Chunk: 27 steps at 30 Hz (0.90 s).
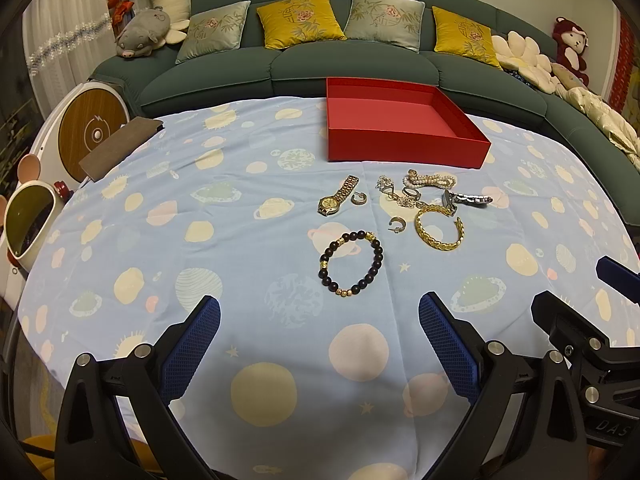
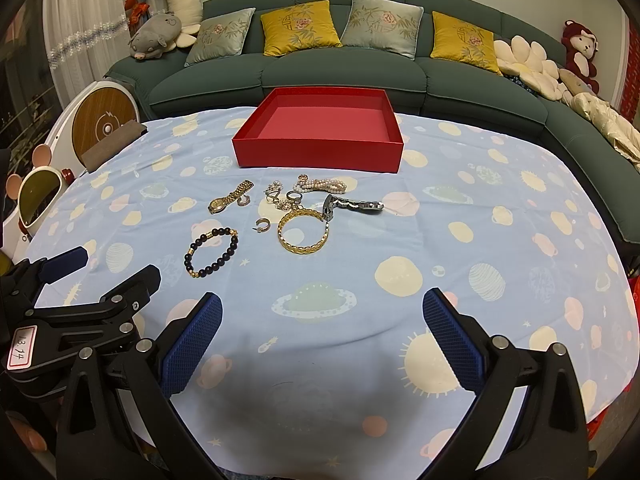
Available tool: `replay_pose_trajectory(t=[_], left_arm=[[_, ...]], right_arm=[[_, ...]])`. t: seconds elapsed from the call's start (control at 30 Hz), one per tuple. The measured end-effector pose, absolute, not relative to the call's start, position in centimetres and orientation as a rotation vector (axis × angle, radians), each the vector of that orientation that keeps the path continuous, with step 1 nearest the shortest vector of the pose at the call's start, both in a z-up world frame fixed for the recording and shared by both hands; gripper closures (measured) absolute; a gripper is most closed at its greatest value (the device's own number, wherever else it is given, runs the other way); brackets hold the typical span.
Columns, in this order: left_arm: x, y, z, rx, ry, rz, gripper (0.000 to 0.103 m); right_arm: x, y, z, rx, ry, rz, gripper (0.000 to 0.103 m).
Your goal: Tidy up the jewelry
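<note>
An empty red box stands at the far side of the table. In front of it lies jewelry: a gold watch, a dark bead bracelet, a gold bangle, a pearl strand, a silver watch band, small rings and earrings. My left gripper and right gripper are both open and empty, near the front edge, apart from the jewelry.
The table wears a blue planet-print cloth. A brown pouch lies at its far left edge. A green sofa with cushions stands behind. A white round appliance is to the left.
</note>
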<state>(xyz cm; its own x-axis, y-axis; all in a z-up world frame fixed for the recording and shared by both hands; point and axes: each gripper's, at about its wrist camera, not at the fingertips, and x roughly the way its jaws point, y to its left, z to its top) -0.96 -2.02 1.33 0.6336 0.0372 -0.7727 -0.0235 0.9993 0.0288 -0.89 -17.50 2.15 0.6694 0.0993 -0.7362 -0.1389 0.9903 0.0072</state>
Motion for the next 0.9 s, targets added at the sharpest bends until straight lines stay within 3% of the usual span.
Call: replay_pose_trajectory(t=[0.9], left_arm=[[-0.1,-1.0,0.6,-0.027,0.898,0.042,0.006]], right_arm=[[0.5,-17.8,1.0,-0.023,0.832,0.133,0.005]])
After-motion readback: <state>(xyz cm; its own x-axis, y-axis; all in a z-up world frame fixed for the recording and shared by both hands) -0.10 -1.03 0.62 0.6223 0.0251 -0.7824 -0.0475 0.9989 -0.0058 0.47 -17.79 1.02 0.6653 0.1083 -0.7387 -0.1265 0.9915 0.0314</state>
